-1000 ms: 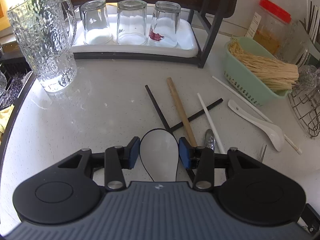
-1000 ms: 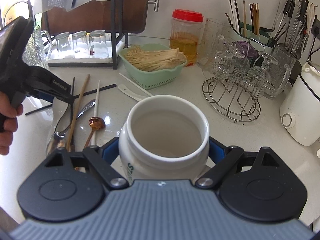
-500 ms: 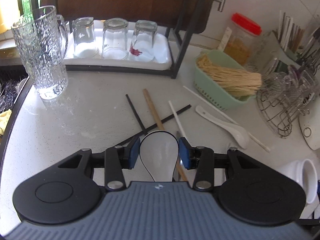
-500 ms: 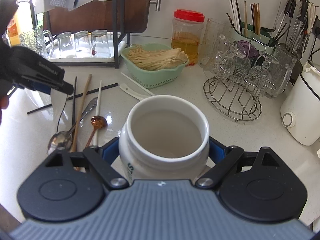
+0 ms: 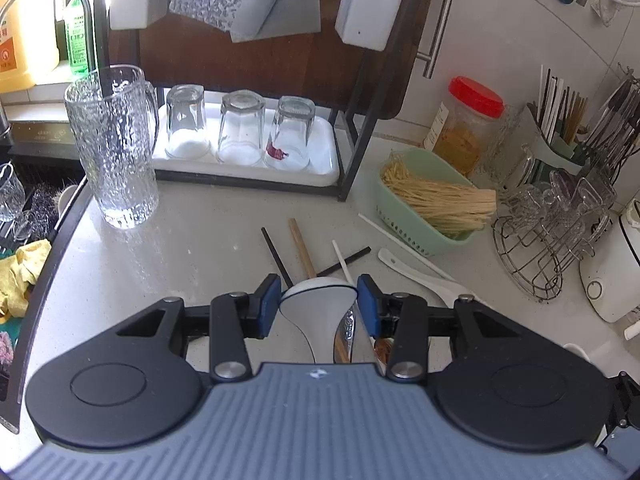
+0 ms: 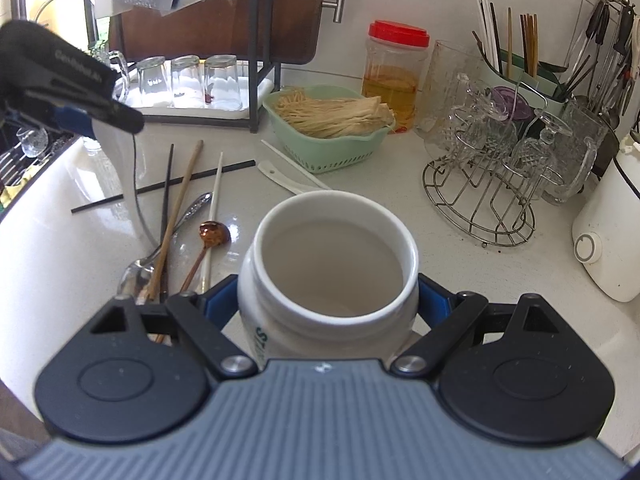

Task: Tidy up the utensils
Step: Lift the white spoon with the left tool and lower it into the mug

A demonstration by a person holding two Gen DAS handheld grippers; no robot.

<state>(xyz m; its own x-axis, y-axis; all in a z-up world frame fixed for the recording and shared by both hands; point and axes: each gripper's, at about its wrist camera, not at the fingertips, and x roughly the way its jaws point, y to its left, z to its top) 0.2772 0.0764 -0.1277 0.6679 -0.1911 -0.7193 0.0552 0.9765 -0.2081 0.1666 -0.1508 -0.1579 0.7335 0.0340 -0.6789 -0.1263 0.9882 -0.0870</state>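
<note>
1. The left tool is clamped on the bowl of a white spoon, one blue pad on each side. From the right wrist camera the spoon hangs handle-down from that tool, clear of the worktop.

2. The right tool grips a white jar by its sides and holds it upright with the mouth open. My guess is that the jar serves as the holder, kept steady so the spoon can go in handle first.

3. Gripping the spoon by its wide bowl leaves the handle free to lead into the jar.

4. Other utensils lie loose on the worktop left of the jar: a metal spoon, a small brown spoon, a wooden chopstick, a white chopstick and two black chopsticks. A second white spoon lies near the green basket of noodles.

5. Against the earlier pictures, the left tool has risen: the spoon then lay low among the loose utensils, and it now hangs above them. Its camera now takes in more of the rack, the worktop and the wall.

6. The right tool and the jar have stayed put, and both grips look unchanged.

7. The spoon is not yet over the jar; it must travel toward the rim.
</note>
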